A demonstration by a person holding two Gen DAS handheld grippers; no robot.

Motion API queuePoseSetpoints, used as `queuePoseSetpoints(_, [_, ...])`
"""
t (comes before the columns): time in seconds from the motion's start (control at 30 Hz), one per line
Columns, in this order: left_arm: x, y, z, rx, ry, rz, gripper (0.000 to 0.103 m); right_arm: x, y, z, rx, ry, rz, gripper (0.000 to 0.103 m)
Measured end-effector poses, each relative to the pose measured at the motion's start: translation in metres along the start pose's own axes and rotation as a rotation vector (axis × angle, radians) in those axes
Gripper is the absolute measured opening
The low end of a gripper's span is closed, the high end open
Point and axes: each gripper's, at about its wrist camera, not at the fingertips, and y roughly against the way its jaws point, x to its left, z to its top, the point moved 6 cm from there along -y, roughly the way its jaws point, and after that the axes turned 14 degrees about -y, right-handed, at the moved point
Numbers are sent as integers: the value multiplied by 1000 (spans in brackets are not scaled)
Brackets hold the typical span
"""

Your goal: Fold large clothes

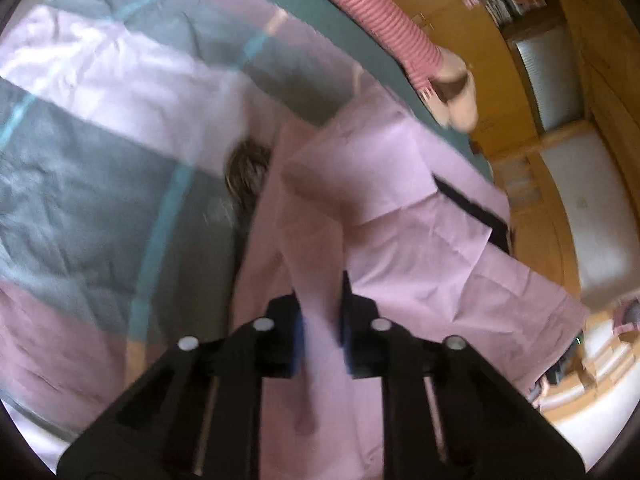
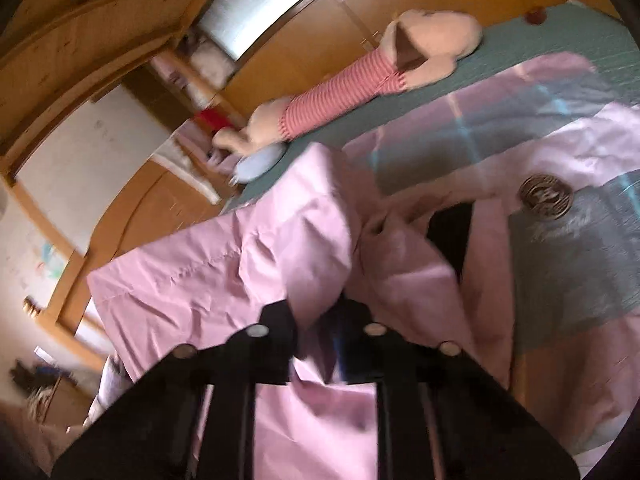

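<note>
While both views blur | left hand-held gripper [image 1: 320, 300] pinches pink garment [image 1: 400, 216] fold | right hand-held gripper [image 2: 316, 320] likely clamps same cloth | garment lies on bed [image 1: 328, 8], plush toy [image 2: 344, 76] at 12 o'clock

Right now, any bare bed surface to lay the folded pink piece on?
Only the green sheet strip between the patchwork duvet and the plush toy is bare, and it is narrow. The near side is crowded: the pink garment, clamped in both the left gripper and right gripper, covers it.
</note>
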Motion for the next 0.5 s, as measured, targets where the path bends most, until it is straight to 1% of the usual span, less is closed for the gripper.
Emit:
queuePoseSetpoints(0.07, [10, 1, 18, -43, 54, 17, 12, -6, 3, 20, -86, -35, -49, 8])
queuePoseSetpoints(0.1, [15, -1, 24, -62, 75, 16, 12, -14, 7, 36, -159, -71, -91, 7])
queuePoseSetpoints(0.13, [18, -7, 28, -63, 87, 21, 12, -21, 8, 48, -199, -101, -117, 7])
queuePoseSetpoints(0.17, [19, -13, 30, -58, 90, 31, 12, -31, 3, 59, -229, -124, -164, 7])
queuePoseSetpoints(0.23, [24, -29, 30, -48, 98, 49, 13, -46, -14, 67, -231, -103, -266, 6])
queuePoseSetpoints(0.27, [27, -30, 29, -49, 104, 47, 15, -61, -32, 67, -211, -103, -335, 6])
queuePoseSetpoints(0.33, [36, -29, 27, -74, 121, 26, 24, -88, -56, 61, -162, -175, -385, 9])
queuePoseSetpoints(0.37, [39, -27, 28, -82, 125, 22, 35, -100, -63, 58, -150, -216, -393, 10])
queuePoseSetpoints(0.4, [48, -18, 29, -101, 134, 16, 46, -107, -65, 57, -153, -240, -381, 15])
queuePoseSetpoints(0.43, [57, -7, 31, -121, 149, 12, 50, -111, -63, 58, -163, -263, -363, 23])
queuePoseSetpoints(0.47, [65, 6, 32, -146, 163, 22, 52, -113, -59, 59, -172, -280, -343, 26])
queuePoseSetpoints(0.5, [71, 16, 32, -165, 176, 50, 51, -118, -50, 61, -191, -305, -331, 49])
